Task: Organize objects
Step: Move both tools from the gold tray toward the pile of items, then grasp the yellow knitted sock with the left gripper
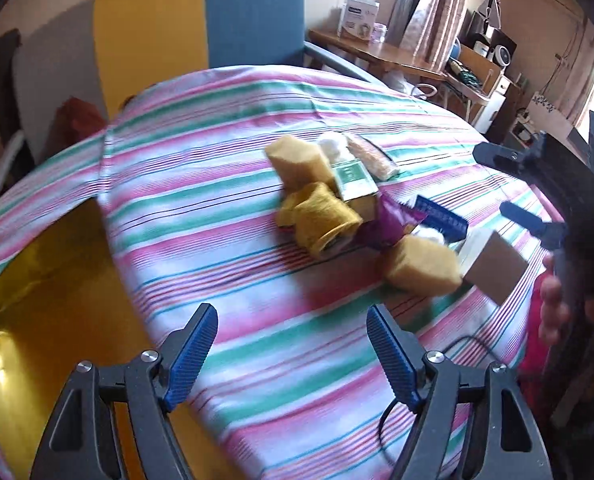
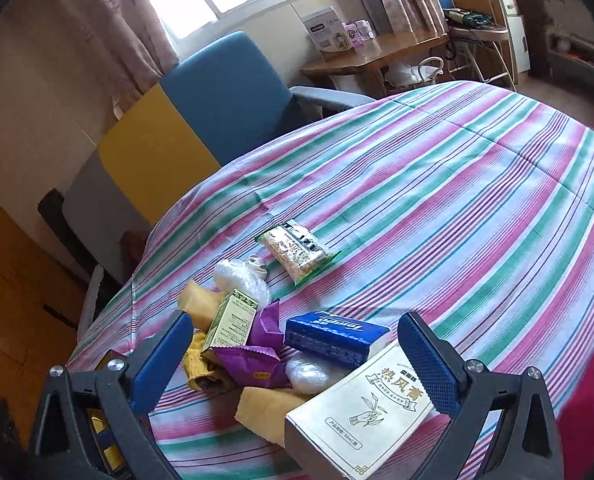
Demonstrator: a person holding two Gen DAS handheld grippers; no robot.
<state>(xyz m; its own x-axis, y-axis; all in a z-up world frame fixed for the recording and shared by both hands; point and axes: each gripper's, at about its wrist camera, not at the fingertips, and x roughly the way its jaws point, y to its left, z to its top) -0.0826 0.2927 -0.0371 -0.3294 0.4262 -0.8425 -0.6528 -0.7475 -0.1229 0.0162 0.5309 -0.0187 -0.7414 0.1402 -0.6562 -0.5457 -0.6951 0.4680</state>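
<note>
Striped cloth covers counter. Cluster near its edge:
- white box, nearest right gripper
- blue tissue pack, just behind box
- purple wrapper
- green carton
- noodle packet, set apart behind

Left gripper: fingers spread, empty, above cloth.
Right gripper: fingers spread, empty, over cluster.

Small packets, boxes, yellow rolls heaped together on striped cloth.
</note>
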